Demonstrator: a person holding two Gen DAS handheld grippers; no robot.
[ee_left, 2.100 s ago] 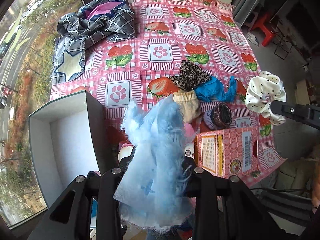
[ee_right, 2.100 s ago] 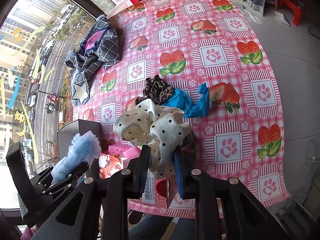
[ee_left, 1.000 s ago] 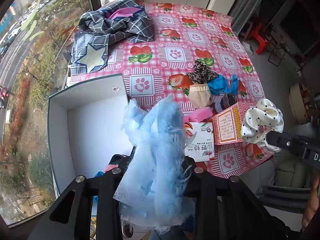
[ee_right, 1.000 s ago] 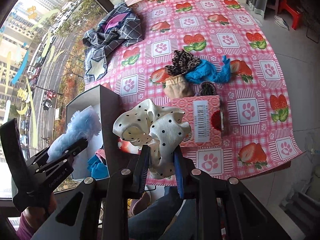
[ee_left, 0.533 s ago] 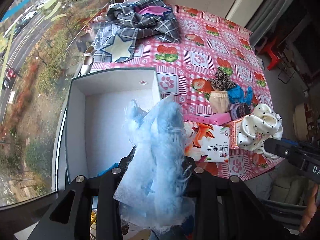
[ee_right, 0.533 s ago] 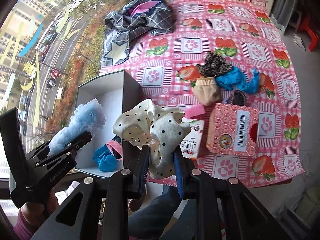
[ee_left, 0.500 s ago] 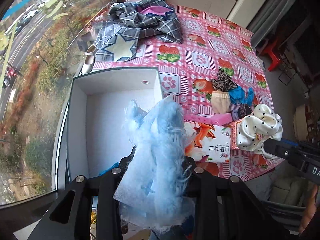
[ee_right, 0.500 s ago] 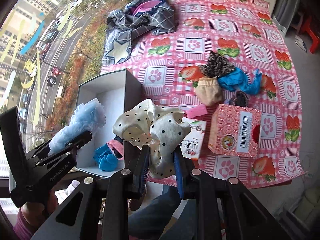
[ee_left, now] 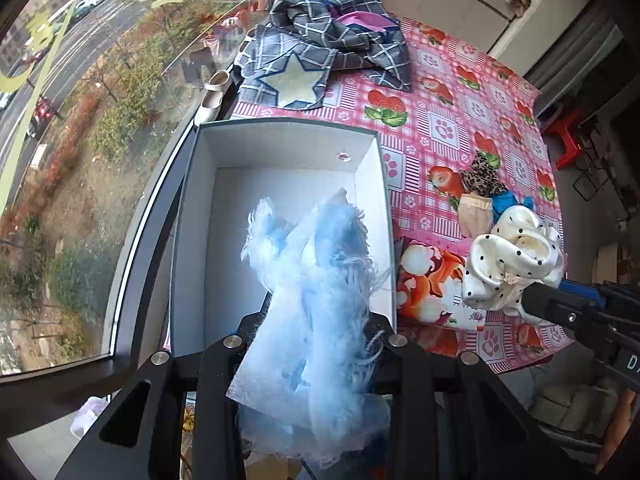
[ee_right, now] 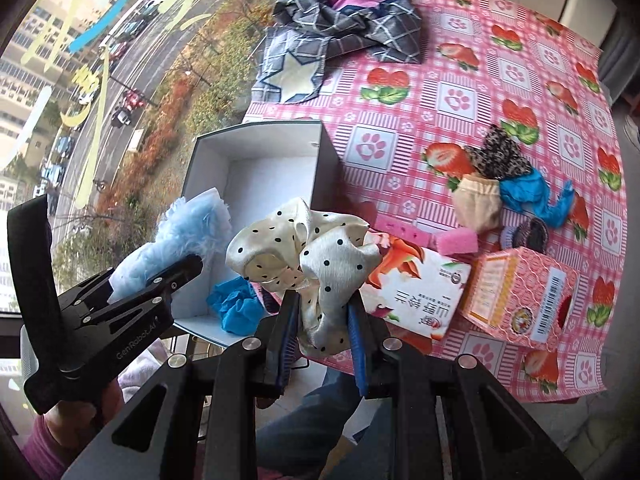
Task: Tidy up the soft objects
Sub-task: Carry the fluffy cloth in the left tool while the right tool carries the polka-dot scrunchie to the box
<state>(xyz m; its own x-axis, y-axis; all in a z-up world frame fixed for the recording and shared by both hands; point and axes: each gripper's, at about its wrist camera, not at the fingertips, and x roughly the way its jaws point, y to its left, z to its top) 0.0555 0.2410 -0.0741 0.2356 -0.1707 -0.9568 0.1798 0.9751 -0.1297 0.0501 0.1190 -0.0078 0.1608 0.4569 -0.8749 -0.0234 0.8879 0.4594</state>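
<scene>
Window: takes up the far left of both views, with a street, parked cars and trees well below.
Left gripper (ee_left: 310, 344): jaws clamped on the fluffy blue piece (ee_left: 316, 280); in the right wrist view it (ee_right: 154, 280) sits at the lower left, held by a hand (ee_right: 76, 412) in a pink sleeve.
Fluffy blue piece: pinched between the left jaws, its free end standing up over the open box, not touching the box floor.
Box (ee_left: 188, 240): grey outside, white inside, open at the top, at the near left corner of the table by the window; one wall has a small round hole.
Blue cloth in box (ee_right: 236, 306): a crumpled bright blue item lying in the near corner of the box, seen only in the right wrist view.
Plaid cloth (ee_left: 332, 44): grey checked fabric with a pale star patch, heaped at the far edge of the table beyond the box.
Right gripper (ee_right: 322, 320): jaws closed on the polka-dot scrunchie (ee_right: 304, 248), in the air just right of the box.
Polka-dot scrunchie: cream satin with dark dots, bunched above the blue pads of the right jaws; over the table's near edge, outside the box.
Carton (ee_right: 416, 284): white and orange printed pack lying flat beside the box.
Pink box (ee_right: 520, 296): patterned, with a barcode, right of the carton.
Loose soft items: pink sponge (ee_right: 456, 242), beige pouch (ee_right: 478, 200), leopard-print piece (ee_right: 500, 154), blue fabric (ee_right: 528, 194) and a dark knitted ring (ee_right: 530, 234), clustered on the strawberry tablecloth (ee_right: 460, 60).
</scene>
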